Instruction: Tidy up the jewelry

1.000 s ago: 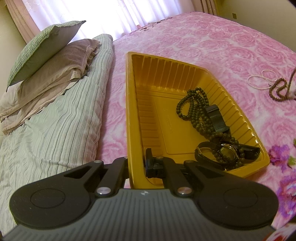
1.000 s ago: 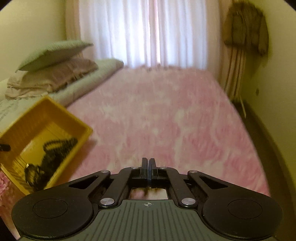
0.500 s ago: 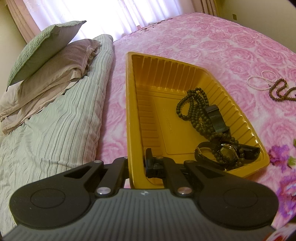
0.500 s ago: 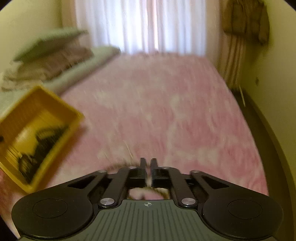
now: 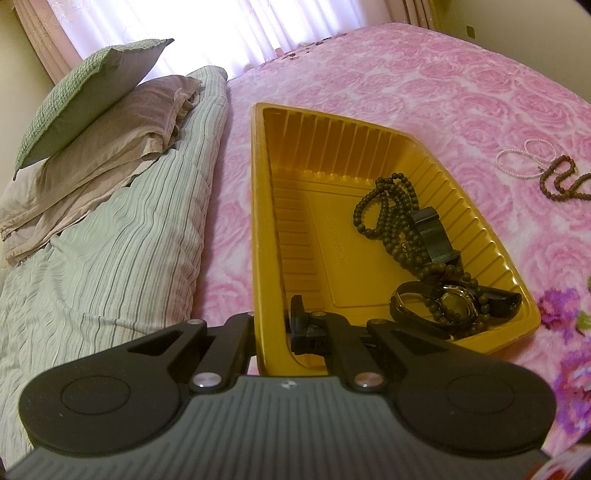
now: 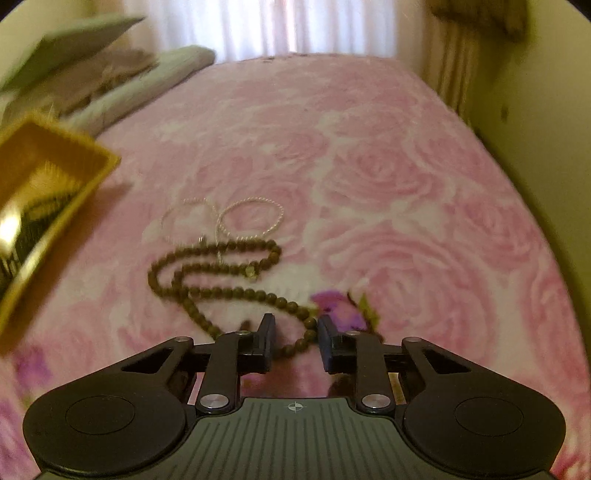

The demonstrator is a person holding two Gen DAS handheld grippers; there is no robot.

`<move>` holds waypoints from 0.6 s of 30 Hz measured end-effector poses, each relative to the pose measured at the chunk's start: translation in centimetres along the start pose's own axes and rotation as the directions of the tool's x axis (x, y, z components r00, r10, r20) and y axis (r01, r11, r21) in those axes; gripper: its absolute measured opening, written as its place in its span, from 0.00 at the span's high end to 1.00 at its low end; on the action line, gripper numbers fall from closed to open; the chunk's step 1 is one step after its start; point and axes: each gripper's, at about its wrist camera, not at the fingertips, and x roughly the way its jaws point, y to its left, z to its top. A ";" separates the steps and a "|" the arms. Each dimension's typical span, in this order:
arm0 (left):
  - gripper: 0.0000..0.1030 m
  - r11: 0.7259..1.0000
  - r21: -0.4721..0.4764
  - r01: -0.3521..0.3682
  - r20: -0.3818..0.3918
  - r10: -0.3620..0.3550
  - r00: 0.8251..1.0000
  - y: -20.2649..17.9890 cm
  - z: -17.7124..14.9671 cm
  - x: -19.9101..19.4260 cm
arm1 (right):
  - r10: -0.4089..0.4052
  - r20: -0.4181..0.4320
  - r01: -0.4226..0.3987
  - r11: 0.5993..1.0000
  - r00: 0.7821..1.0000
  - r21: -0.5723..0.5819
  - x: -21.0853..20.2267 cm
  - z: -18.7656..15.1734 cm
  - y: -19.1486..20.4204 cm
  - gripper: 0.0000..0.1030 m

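A yellow plastic tray lies on the pink bed; it also shows at the left of the right wrist view. Inside it are a dark bead necklace and a black wristwatch. My left gripper is shut on the tray's near-left rim. A brown bead necklace and a thin pearl strand lie on the bedspread, also far right in the left wrist view. My right gripper is open, its fingers on either side of the brown necklace's near loop.
Stacked pillows and a striped folded duvet lie left of the tray. The bed's right edge meets a yellow wall. Curtains hang at the far end.
My right gripper has opened and tipped down toward the bed, bringing the brown bead necklace and pearl strand into view. The left gripper and tray have stayed still.
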 end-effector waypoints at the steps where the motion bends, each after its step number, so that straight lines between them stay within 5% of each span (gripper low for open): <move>1: 0.97 1.000 0.001 0.000 -0.001 0.000 1.000 0.0 0.0 0.0 | 0.003 -0.011 -0.003 1.000 1.000 0.005 -0.1 0.0 0.0 0.91; 5: 0.97 1.000 0.002 0.000 0.001 0.000 1.000 0.0 -0.1 0.0 | 0.004 -0.009 -0.004 1.000 1.000 -0.004 -1.7 0.7 0.1 0.94; 10: 0.97 1.000 0.002 0.000 0.002 0.000 1.000 0.1 -0.1 0.0 | 0.009 0.113 0.001 0.996 0.994 -0.090 -6.8 3.9 1.2 0.94; 18: 0.97 1.000 0.000 0.008 0.006 -0.008 1.000 0.2 -0.2 -0.1 | 0.029 0.304 0.056 0.963 0.952 -0.264 -14.6 9.9 4.1 0.94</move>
